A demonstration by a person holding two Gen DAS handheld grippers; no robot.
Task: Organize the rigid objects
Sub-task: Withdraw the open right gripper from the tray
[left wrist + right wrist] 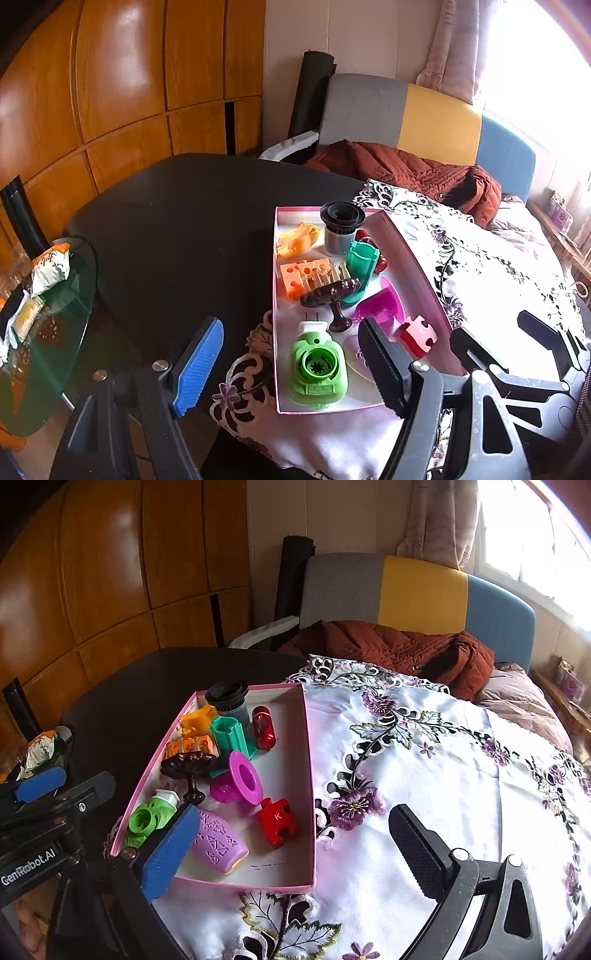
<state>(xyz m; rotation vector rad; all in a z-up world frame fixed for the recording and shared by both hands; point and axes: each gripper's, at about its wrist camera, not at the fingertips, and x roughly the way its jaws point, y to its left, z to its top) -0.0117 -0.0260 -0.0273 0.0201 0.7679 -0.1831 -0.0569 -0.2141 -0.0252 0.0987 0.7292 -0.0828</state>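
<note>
The left gripper (291,373), a black frame with one blue ribbed pad and one black ribbed pad, tilts downward with jaws spread wide and nothing between them. The right gripper (291,853), of the same build, tilts downward just beside it, jaws likewise wide and empty.

Bare embroidered cloth (424,775) right of the crowded pink box (310,775) lies open.

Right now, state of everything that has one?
left gripper: jaws open, empty
right gripper: jaws open, empty
pink box: lidless, filled with items
red puzzle piece: in box, lying flat
dark cup: upright
magenta funnel: tipped on its side
</note>
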